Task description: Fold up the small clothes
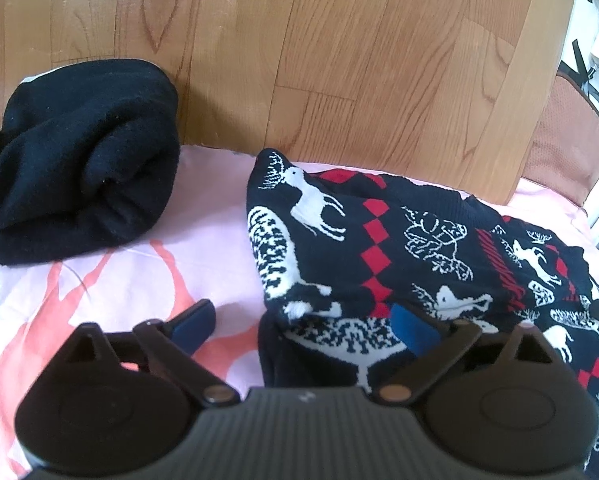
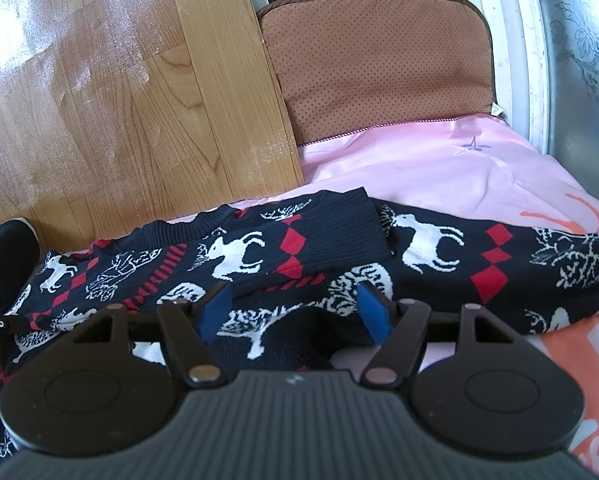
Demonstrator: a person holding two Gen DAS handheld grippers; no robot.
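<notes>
A navy knitted sweater [image 1: 399, 248] with white reindeer and red diamonds lies spread on pink bedding [image 1: 203, 216]. My left gripper [image 1: 303, 326] is open wide over the sweater's left edge. Its left finger hangs over bare bedding, and its right blue pad rests above the knit without pinching it. In the right wrist view the same sweater [image 2: 259, 256] stretches across the frame, one ribbed cuff [image 2: 347, 232] folded over the body. My right gripper [image 2: 294, 312] stands open low on the sweater, with a dark hump of knit between its blue pads [image 2: 373, 312].
A folded black garment [image 1: 79, 160] lies on the bedding's left side. Wooden floor [image 1: 339, 60] runs behind the bedding. A brown dotted cushion [image 2: 379, 68] lies at the back right, next to a white frame with patterned glass [image 2: 579, 60].
</notes>
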